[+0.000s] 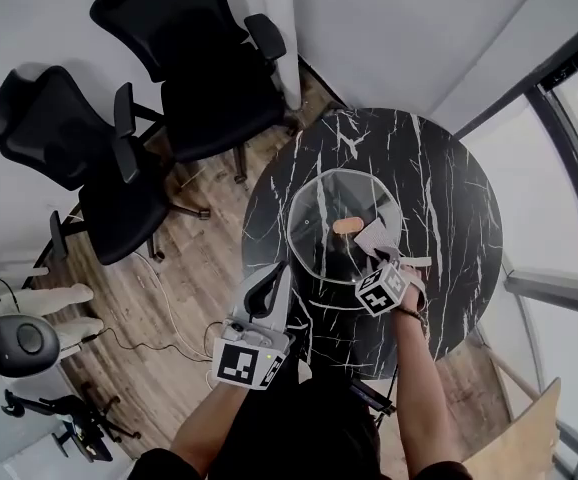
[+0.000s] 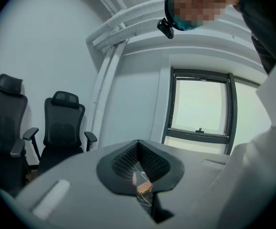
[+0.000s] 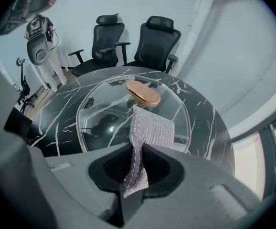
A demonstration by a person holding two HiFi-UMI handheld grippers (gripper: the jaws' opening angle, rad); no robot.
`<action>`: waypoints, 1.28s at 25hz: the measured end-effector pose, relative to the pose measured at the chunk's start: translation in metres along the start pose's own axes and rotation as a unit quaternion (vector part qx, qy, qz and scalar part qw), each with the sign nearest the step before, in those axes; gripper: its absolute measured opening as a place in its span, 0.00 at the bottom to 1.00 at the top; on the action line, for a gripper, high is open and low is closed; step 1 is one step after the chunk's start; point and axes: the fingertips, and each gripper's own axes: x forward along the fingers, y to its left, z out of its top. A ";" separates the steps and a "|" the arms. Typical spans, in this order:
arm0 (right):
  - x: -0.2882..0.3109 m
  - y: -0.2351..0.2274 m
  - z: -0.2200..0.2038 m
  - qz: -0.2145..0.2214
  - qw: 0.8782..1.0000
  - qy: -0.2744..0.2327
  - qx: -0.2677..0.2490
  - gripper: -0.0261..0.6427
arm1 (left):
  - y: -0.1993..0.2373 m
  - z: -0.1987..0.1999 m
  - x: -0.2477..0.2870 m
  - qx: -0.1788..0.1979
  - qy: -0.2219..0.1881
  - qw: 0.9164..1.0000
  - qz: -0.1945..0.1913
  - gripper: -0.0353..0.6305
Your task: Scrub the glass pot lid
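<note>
A round glass pot lid with a copper knob rests on the black marble table. My left gripper is at the lid's near-left rim, shut on the glass edge. In the left gripper view a sliver of glass shows between the closed jaws. My right gripper is shut on a silvery scrub cloth. In the right gripper view the cloth hangs from my right gripper against the lid, just below the knob.
Two black office chairs stand on the wooden floor left of the table, with white equipment farther left. A wooden chair back is at lower right. A window lies beyond the table. Cables cross the floor.
</note>
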 end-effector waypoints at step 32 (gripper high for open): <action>0.001 0.067 0.039 0.015 0.994 0.022 0.110 0.13 | 0.053 0.018 -0.030 -0.011 -0.014 0.999 -0.038 0.06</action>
